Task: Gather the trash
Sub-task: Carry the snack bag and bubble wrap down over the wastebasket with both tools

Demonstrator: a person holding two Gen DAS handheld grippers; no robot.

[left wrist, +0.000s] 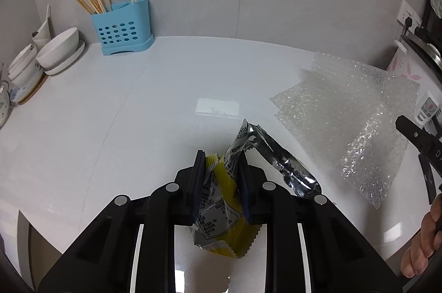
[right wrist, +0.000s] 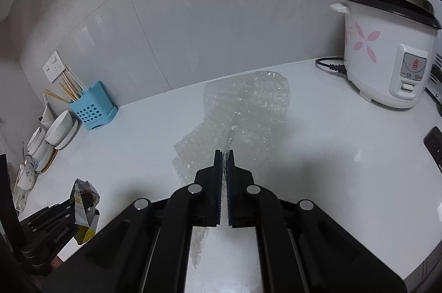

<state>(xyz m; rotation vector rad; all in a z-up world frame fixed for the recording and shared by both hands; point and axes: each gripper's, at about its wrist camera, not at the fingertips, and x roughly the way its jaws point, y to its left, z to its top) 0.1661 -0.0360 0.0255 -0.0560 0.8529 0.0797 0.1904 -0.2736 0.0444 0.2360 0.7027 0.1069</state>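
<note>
Trash is already in both tools: the left gripper has its jaws closed down on a crumpled yellow-and-silver snack wrapper, which sits low at 6 o'clock in the left wrist view with its foil tail sticking out toward 3 o'clock. The right gripper is pinched nearly flat on a sheet of bubble wrap; the near edge is nipped between the pads and the rest trails away toward 12 o'clock over the white counter. So picking up looks done for these two pieces, and dropping them somewhere is left; no bin shows in either view. I see no other loose litter on the counter. For room, the middle of the counter is open. At 10 o'clock stand a blue chopstick holder and stacked white bowls, and at 2 o'clock in the right wrist view a rice cooker with its cord near the sheet's far end
</note>
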